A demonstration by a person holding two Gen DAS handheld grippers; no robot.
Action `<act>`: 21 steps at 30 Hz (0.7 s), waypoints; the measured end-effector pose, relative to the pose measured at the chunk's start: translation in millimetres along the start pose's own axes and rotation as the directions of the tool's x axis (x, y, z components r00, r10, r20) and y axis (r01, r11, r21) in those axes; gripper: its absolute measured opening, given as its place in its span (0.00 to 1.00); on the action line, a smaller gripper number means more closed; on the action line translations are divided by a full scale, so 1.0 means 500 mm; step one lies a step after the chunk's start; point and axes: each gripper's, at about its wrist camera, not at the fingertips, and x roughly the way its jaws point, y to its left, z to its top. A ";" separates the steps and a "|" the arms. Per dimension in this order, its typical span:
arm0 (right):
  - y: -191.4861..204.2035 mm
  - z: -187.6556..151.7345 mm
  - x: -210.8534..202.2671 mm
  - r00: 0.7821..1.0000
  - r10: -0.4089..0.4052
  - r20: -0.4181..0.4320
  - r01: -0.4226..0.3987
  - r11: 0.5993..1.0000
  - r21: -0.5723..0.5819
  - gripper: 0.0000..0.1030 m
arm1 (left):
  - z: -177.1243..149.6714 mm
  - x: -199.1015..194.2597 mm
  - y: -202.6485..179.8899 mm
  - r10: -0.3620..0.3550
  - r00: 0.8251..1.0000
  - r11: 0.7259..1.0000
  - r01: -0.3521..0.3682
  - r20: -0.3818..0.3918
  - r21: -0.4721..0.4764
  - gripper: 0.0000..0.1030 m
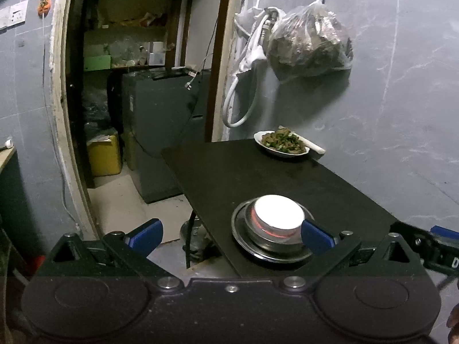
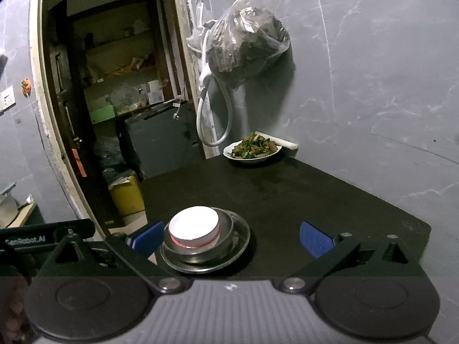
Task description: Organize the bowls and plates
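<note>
A white bowl (image 1: 279, 211) sits upside down, its flat base up and washed out by glare, with a red band round its lower wall. It rests inside a steel bowl (image 1: 268, 242), and that stands on a steel plate (image 1: 243, 246), so the three make one stack near the front edge of the black table (image 1: 258, 172).

In the left wrist view the left gripper (image 1: 231, 235) hovers at the table's left edge with its jaws spread wide and nothing between them. Its right blue finger (image 1: 315, 236) lies in front of the stack's right side; whether it touches cannot be told. Its left finger (image 1: 146, 233) hangs off the table over the floor.

In the right wrist view the right gripper (image 2: 231, 236) is also wide open and empty. The stack (image 2: 200, 238) lies just inside its left finger (image 2: 147, 238), and bare table fills the rest of the gap up to the right finger (image 2: 315, 239). The left gripper's black body shows at that view's left edge.

Well ahead of both grippers, at the table's far corner by the grey wall (image 2: 373, 86), stands a white dish (image 2: 252, 150) heaped with green and brown food. A white stick (image 2: 284, 142) lies just behind it. Above, a plastic bag (image 2: 246, 43) of dark stuff and a white hose (image 2: 213, 114) hang on the wall. Left of these an open doorway shows shelves, a dark cabinet (image 1: 160, 114) and a yellow can (image 1: 104, 154).
</note>
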 end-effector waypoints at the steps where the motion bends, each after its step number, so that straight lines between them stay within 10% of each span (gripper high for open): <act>1: -0.004 0.001 -0.007 1.000 -0.002 -0.003 0.002 1.000 -0.001 1.00 | -0.007 -0.012 -0.006 0.005 1.000 1.000 -0.005 0.008 0.001 0.99; 21: -0.032 -0.059 -0.092 1.000 -0.026 -0.012 0.025 1.000 -0.013 1.00 | -0.108 -0.071 0.018 -0.064 0.997 0.993 0.068 -0.040 0.098 0.99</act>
